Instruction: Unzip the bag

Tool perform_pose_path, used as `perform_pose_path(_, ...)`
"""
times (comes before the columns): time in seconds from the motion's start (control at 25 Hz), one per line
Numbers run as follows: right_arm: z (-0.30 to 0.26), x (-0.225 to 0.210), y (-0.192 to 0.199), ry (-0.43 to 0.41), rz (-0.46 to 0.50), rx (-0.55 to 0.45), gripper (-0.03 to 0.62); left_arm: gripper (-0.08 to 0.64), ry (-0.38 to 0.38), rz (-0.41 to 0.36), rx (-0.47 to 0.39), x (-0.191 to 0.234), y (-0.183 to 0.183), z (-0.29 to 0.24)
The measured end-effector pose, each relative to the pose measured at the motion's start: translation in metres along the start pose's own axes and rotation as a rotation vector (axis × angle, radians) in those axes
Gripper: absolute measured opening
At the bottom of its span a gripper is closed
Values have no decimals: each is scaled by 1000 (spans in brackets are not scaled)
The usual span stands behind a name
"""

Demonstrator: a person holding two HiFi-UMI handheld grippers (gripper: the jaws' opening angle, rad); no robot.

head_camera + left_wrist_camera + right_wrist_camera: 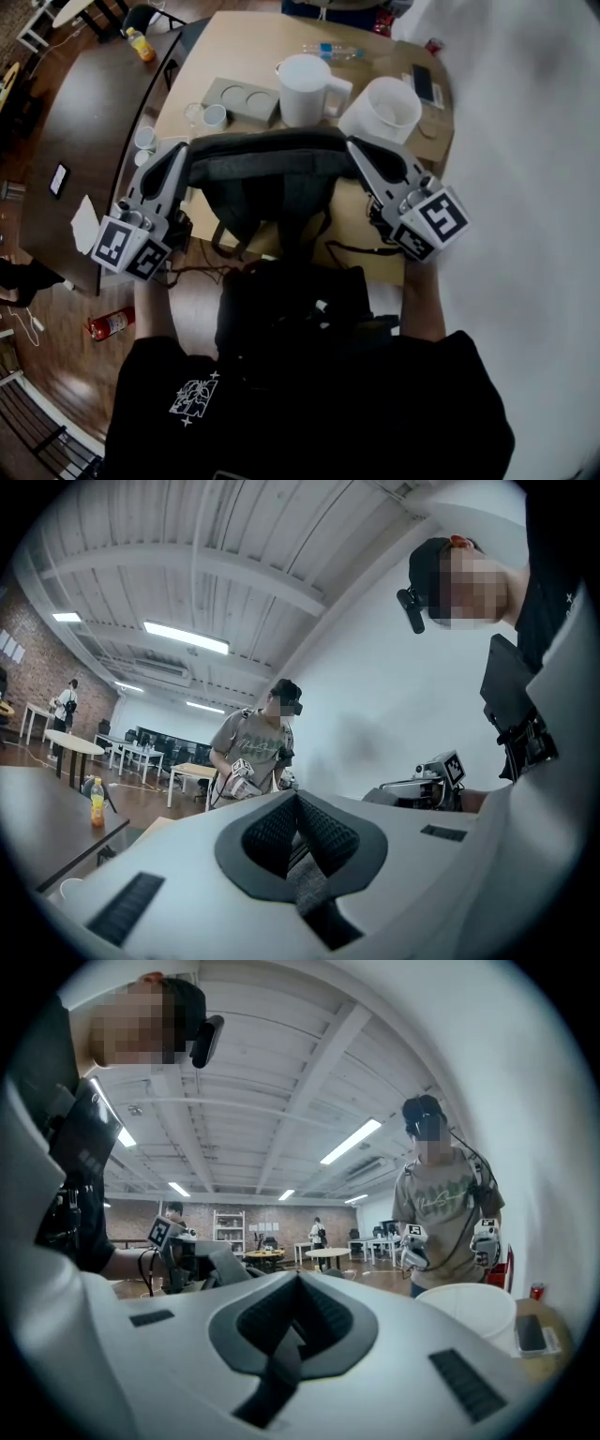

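Observation:
A dark grey backpack (267, 173) hangs stretched between my two grippers above the wooden table (234, 42), its straps dangling toward me. At the bag's top left corner my left gripper (182, 150) is shut on it; in the left gripper view a grey webbing strap (306, 881) is pinched between the ribbed pads (272, 834). My right gripper (355, 145) is shut on the top right corner, and the right gripper view shows a dark strap (281, 1365) clamped between its pads (330, 1316). No zipper is visible in any view.
Behind the bag stand a white pitcher (305, 89), a white bucket (386, 108), a grey cup tray (242, 97), small cups (214, 116) and a water bottle (330, 49). A dark table (89, 112) is at left. Another person (441, 1204) stands beyond the table.

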State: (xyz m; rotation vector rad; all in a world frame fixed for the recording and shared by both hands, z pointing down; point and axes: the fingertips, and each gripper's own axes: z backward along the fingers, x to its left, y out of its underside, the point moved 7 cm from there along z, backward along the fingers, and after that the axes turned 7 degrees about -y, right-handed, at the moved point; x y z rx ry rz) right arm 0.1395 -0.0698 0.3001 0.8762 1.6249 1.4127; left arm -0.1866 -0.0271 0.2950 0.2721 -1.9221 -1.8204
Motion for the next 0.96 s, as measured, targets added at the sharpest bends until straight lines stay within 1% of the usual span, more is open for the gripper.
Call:
perform_pose_path(0.36, -1, 1, -1, -6, 10, 9, 17, -3, -5, -22, 1, -4, 0, -1)
perform_pose_path(0.96, -1, 1, -1, -10, 12, 14, 17, -3, -8, -20, 3, -5, 0, 0)
